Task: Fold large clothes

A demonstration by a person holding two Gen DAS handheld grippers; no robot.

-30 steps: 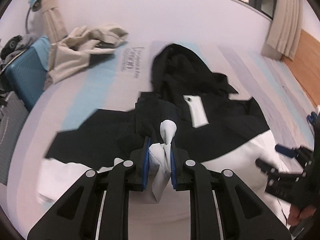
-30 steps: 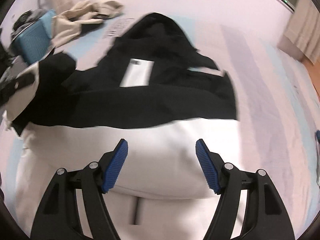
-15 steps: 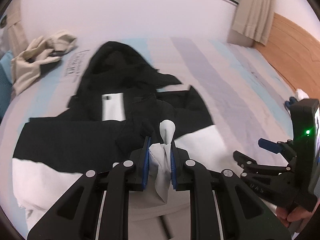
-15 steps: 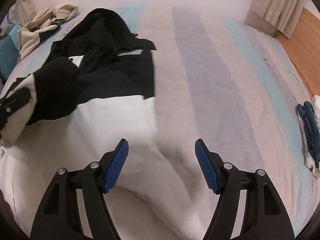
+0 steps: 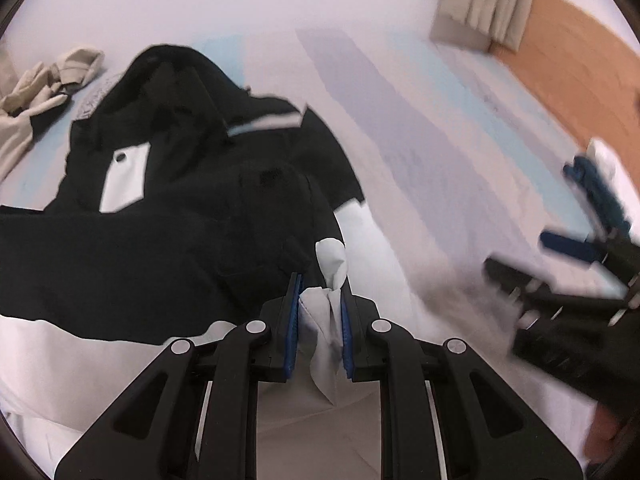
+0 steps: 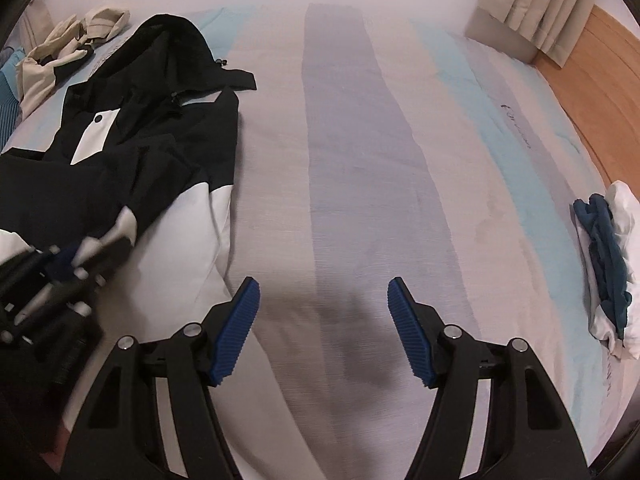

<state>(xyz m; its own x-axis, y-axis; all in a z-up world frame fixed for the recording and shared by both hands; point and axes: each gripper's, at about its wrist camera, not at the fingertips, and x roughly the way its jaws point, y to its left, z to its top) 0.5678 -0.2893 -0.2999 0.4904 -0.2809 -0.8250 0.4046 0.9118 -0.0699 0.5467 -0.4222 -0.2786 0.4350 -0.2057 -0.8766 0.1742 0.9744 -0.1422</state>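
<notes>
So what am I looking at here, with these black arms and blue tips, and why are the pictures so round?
Those are two hand-held grippers, each worked by a person, with a wide-angle camera looking along its fingers; hence the round pictures. One picture is from the left gripper, which is pinching a white fold of the black-and-white hooded jacket; its jaws have just been opening a little, with the cloth between them. The other is from the right gripper, open and empty above the pale striped bedspread; its jaws have just been closing slightly. A crumpled beige garment and a blue-and-white bundle of clothes also lie on the bed.
</notes>
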